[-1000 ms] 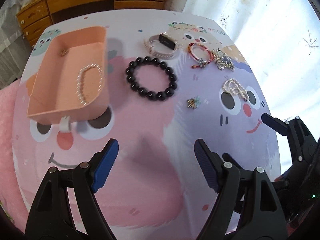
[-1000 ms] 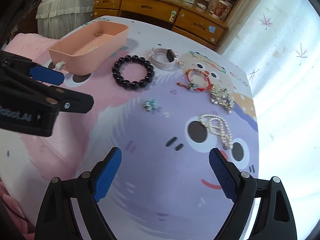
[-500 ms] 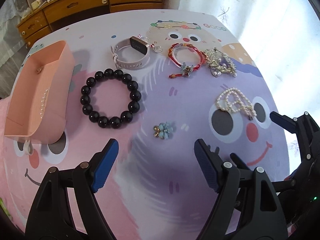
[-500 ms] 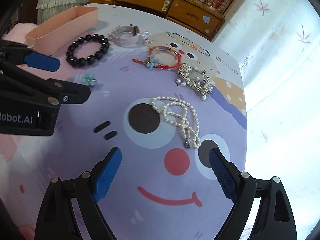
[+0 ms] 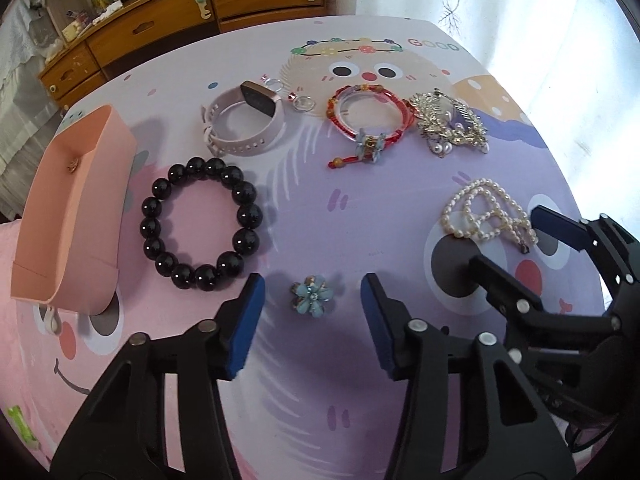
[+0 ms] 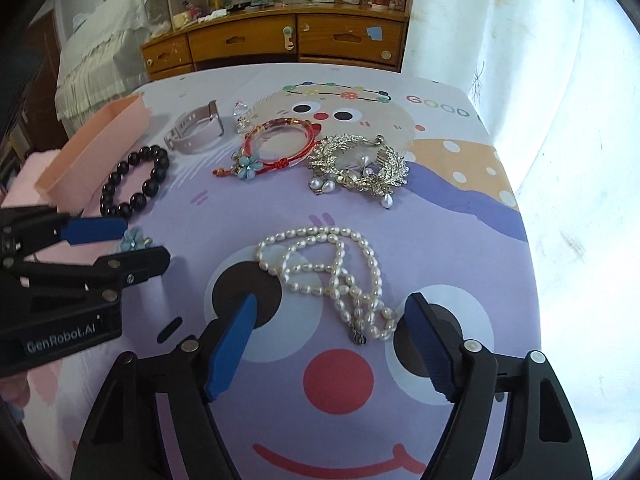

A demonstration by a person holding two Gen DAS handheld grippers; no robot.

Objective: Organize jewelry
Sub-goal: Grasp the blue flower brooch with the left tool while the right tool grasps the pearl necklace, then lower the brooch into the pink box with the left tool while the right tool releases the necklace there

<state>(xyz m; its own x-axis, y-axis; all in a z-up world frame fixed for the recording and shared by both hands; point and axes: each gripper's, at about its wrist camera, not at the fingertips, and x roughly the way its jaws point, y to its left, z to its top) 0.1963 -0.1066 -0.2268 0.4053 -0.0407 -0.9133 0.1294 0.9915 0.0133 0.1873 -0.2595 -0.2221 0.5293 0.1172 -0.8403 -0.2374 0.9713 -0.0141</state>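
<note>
We note a cartoon-print cloth surface (image 5: pixel 304 208) before a wooden dresser (image 6: pixel 280 40). On it: glossy black bead bracelet (image 5: pixel 200 224), knobbly pearl necklace (image 6: pixel 332 276), pink box (image 5: pixel 72 216). Left tongs (image 5: pixel 312 308) gape around a blue flower brooch (image 5: pixel 313 299); right tongs (image 6: pixel 332 344) gape, empty, at the pearls.

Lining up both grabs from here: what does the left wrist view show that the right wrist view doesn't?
Only the left wrist view looks into the pink box, with a small trinket inside, and shows the watch face.

Only the right wrist view shows the shelf clutter above the dresser.

Both show the blue flower brooch between the open left tool and the pearl necklace before the open right tool.
</note>
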